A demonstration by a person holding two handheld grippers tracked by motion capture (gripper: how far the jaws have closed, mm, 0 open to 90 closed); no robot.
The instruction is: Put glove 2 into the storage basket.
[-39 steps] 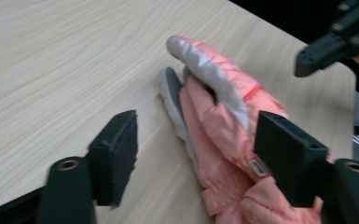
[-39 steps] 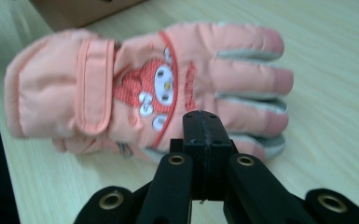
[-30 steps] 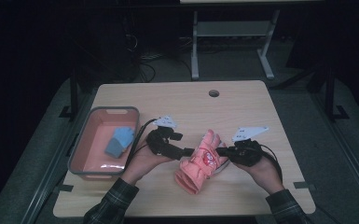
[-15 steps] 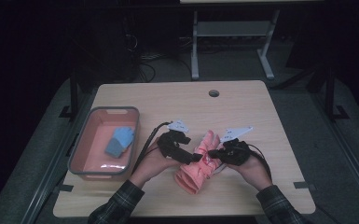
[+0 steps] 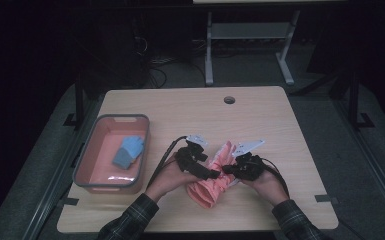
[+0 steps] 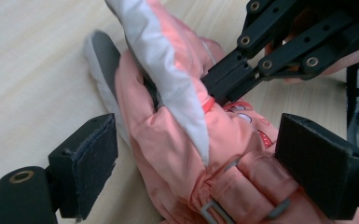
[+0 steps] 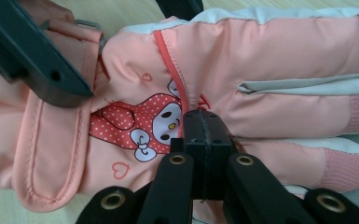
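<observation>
Jaws of your right gripper (image 7: 200, 126) are pinched shut on the padded pink ski glove (image 5: 215, 172) lying on the light wooden table (image 5: 290, 130), while your left gripper (image 6: 200, 158) has just been opening, its pads straddling the cuff without pressing.

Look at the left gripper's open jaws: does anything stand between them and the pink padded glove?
Nothing visible does. The left gripper has just been opening and its jaws straddle the pink padded glove, pads apart from the fabric. The right gripper is shut on the glove, pinching it beside the cartoon print.
</observation>
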